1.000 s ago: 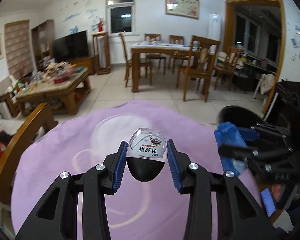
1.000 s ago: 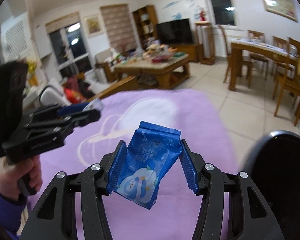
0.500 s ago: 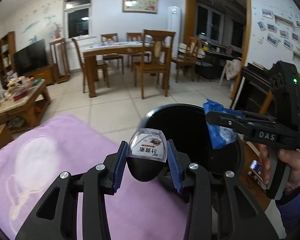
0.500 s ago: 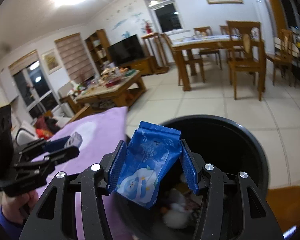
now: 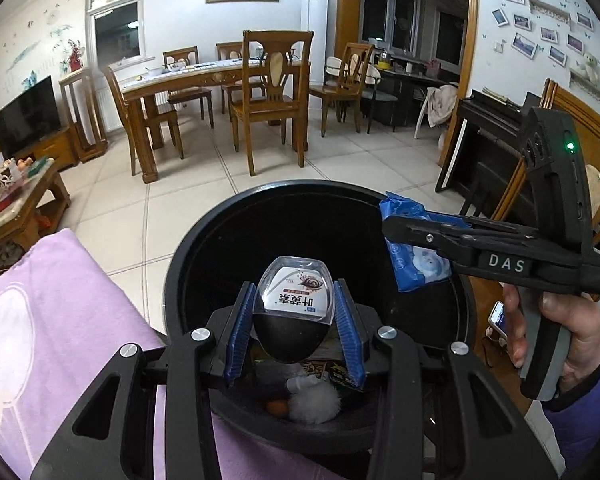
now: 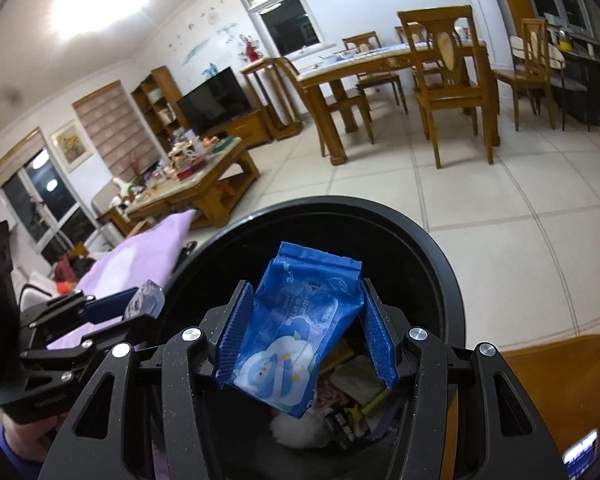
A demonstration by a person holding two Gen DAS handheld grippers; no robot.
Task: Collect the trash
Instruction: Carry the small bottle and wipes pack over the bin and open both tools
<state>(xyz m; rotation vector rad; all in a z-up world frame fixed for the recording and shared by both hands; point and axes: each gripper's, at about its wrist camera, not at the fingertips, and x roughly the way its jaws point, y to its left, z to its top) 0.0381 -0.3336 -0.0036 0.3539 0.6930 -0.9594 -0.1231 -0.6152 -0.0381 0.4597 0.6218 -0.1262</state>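
While both grippers hang over the open black bin [image 5: 188, 256], each is clamped on one piece of trash: the left gripper [image 5: 294, 330] on a small egg-shaped container [image 5: 294, 300] with a clear top and black base, the right gripper [image 6: 306, 338] on a blue wipes packet [image 6: 300, 328]. In the left wrist view the packet sits just inside the bin's right rim, so letting go there could bounce it off the edge onto the floor. The container sits on the near side of the opening, close to the purple cloth [image 5: 60, 320]; dropped at a tilt, its rounded body might roll out. The two grippers are near each other, so opening both together risks a knock. Rubbish already lies at the bottom
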